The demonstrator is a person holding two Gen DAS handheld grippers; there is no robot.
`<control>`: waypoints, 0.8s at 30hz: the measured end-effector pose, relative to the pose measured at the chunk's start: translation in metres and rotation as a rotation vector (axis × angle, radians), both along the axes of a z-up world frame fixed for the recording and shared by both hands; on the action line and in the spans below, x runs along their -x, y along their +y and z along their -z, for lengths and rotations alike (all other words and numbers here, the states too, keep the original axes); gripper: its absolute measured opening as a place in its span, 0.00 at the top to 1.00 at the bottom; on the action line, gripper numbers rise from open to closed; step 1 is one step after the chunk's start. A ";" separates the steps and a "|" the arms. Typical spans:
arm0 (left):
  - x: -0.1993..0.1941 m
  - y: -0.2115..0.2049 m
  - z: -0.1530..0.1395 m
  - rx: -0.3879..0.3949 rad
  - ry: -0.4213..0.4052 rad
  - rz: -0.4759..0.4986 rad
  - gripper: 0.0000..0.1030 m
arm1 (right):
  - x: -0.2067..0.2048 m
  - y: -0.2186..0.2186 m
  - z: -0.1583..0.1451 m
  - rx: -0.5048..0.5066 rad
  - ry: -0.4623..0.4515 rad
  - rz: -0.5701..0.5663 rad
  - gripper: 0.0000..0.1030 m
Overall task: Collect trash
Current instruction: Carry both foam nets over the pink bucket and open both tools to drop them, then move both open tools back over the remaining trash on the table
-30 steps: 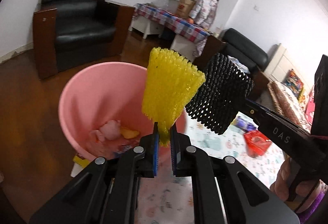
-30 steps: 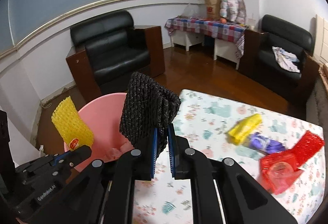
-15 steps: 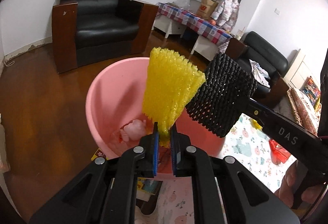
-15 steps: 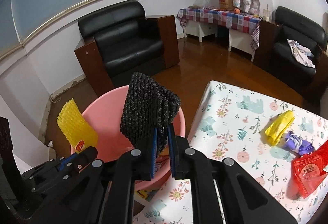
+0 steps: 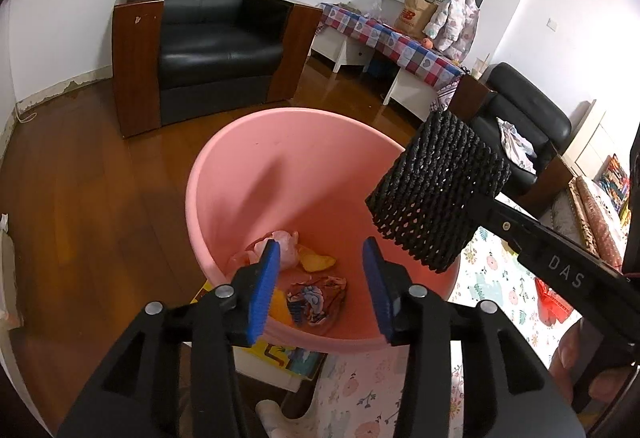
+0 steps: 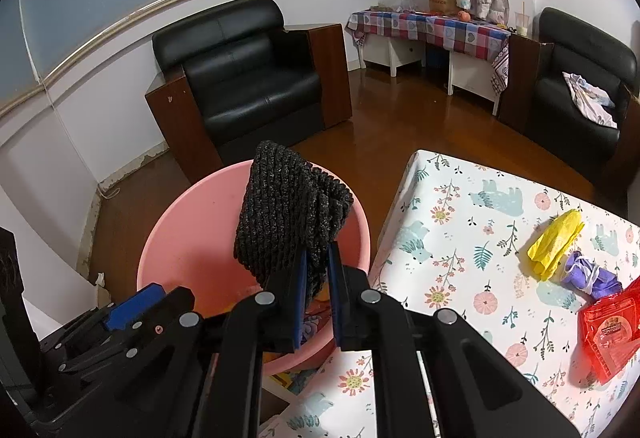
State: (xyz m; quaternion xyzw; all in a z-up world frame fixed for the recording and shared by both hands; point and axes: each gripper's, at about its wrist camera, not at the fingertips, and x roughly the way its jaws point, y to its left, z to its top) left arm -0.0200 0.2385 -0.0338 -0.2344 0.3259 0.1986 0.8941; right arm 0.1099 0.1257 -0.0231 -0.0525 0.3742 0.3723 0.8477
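Note:
A pink bucket point(image 5: 240, 173) stands on the floor beside the table, with crumpled wrappers point(image 5: 316, 298) at its bottom. My left gripper point(image 5: 320, 286) is open and empty above the bucket's near rim. My right gripper point(image 6: 316, 294) is shut on a black foam net point(image 6: 288, 222) and holds it over the bucket point(image 6: 180, 238); the net also shows in the left wrist view point(image 5: 436, 189). On the table lie a yellow wrapper point(image 6: 554, 242), a purple wrapper point(image 6: 588, 274) and a red packet point(image 6: 612, 326).
The table has a floral cloth point(image 6: 460, 238), with its edge next to the bucket. A black armchair point(image 5: 212, 33) stands behind the bucket on the wooden floor point(image 5: 80, 177). A second armchair point(image 6: 580, 77) and a checked side table point(image 6: 432, 25) stand at the back right.
My left gripper has opened and the yellow foam net it held is gone from its fingers. Both grippers have moved further over the bucket. The right gripper still holds the black net.

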 end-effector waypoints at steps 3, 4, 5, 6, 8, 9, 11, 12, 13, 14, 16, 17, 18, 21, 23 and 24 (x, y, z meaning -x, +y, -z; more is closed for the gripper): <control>0.001 -0.001 0.000 -0.002 0.001 0.001 0.57 | 0.000 0.001 0.001 -0.007 0.003 -0.005 0.89; 0.001 -0.002 0.000 -0.004 0.001 0.000 0.57 | 0.001 0.001 0.001 -0.011 0.006 -0.008 0.84; 0.001 -0.002 0.000 -0.006 0.002 -0.001 0.57 | 0.002 0.001 0.000 -0.016 0.008 -0.011 0.79; 0.001 -0.004 -0.001 -0.008 0.002 0.000 0.57 | 0.003 0.001 0.000 -0.022 0.011 -0.014 0.75; 0.001 -0.005 -0.001 -0.010 0.005 0.001 0.57 | 0.004 0.000 -0.001 -0.037 0.013 -0.017 0.66; 0.001 -0.004 -0.002 -0.010 0.005 0.002 0.56 | 0.005 -0.001 -0.002 -0.045 0.011 -0.019 0.65; 0.001 -0.004 -0.003 -0.013 0.003 0.005 0.56 | 0.007 -0.003 -0.004 -0.052 0.007 -0.026 0.64; 0.002 -0.005 -0.003 -0.014 0.002 0.006 0.56 | 0.008 -0.004 -0.005 -0.053 0.004 -0.027 0.64; 0.002 -0.005 -0.003 -0.015 0.001 0.008 0.56 | 0.009 -0.006 -0.006 -0.055 0.001 -0.027 0.63; 0.003 -0.007 -0.004 -0.017 0.000 0.011 0.56 | 0.010 -0.008 -0.007 -0.058 -0.003 -0.026 0.62; 0.003 -0.009 -0.005 -0.020 -0.002 0.017 0.56 | 0.011 -0.013 -0.009 -0.063 -0.004 -0.023 0.59; 0.003 -0.010 -0.007 -0.021 -0.003 0.021 0.56 | 0.012 -0.016 -0.009 -0.067 -0.004 -0.021 0.58; 0.004 -0.011 -0.007 -0.023 -0.005 0.024 0.56 | 0.013 -0.020 -0.010 -0.069 -0.005 -0.019 0.58; 0.005 -0.017 -0.010 -0.025 -0.012 0.039 0.56 | 0.016 -0.031 -0.011 -0.063 -0.014 -0.013 0.57; 0.005 -0.022 -0.013 -0.025 -0.019 0.054 0.56 | 0.018 -0.041 -0.010 -0.060 -0.014 -0.008 0.56; 0.005 -0.024 -0.014 -0.026 -0.023 0.062 0.56 | 0.020 -0.047 -0.010 -0.059 -0.015 -0.003 0.56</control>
